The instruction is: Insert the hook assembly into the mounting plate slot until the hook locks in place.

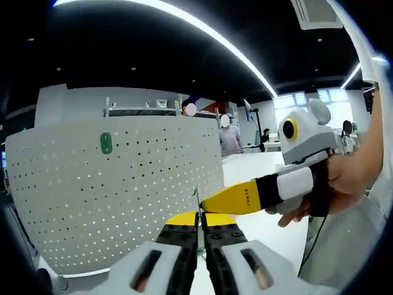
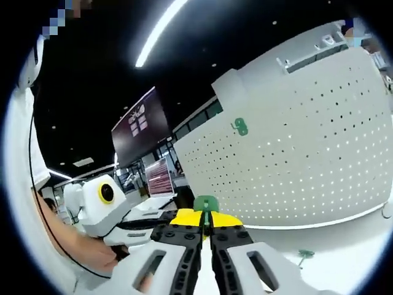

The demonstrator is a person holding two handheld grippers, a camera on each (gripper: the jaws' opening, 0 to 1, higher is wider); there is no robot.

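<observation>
The left gripper (image 1: 198, 226) is seen rising from 6 o'clock in the left gripper view, jaws pressed together with only a hairline gap between the yellow tips; a thin metal sliver stands at the seam, too small to identify, so whether anything is pinched cannot be told. The right gripper (image 1: 212, 201) enters that view from 3 o'clock, carried in a hand (image 1: 344, 178), and its yellow tip is brought just beside the left tips.

In the right gripper view the right gripper (image 2: 207, 222) is seen closed on a small green hook (image 2: 205, 203) — the hook stands upright out of the yellow tips, at the centre of the view, slightly toward 6 o'clock. The left gripper (image 2: 141, 224) is seen at 8 o'clock in this view, its white body held by a hand (image 2: 101, 255).

Beyond the tips, a white perforated mounting plate (image 1: 123, 196) is seen standing upright; in the left gripper view it lies from 9 o'clock to the centre. A second green hook (image 1: 106, 142) is seen already seated on the plate face, at 10 o'clock in the left gripper view and at 1 o'clock from the held hook in the right gripper view (image 2: 241, 127). The held hook is apart from the plate — no contact is seen.

Another green piece (image 2: 304, 254) is noted lying on the white table (image 2: 344, 246) at 4 o'clock in the right gripper view, near the plate's foot. A dark wall screen (image 2: 140, 126) is noted at 10 o'clock.
</observation>
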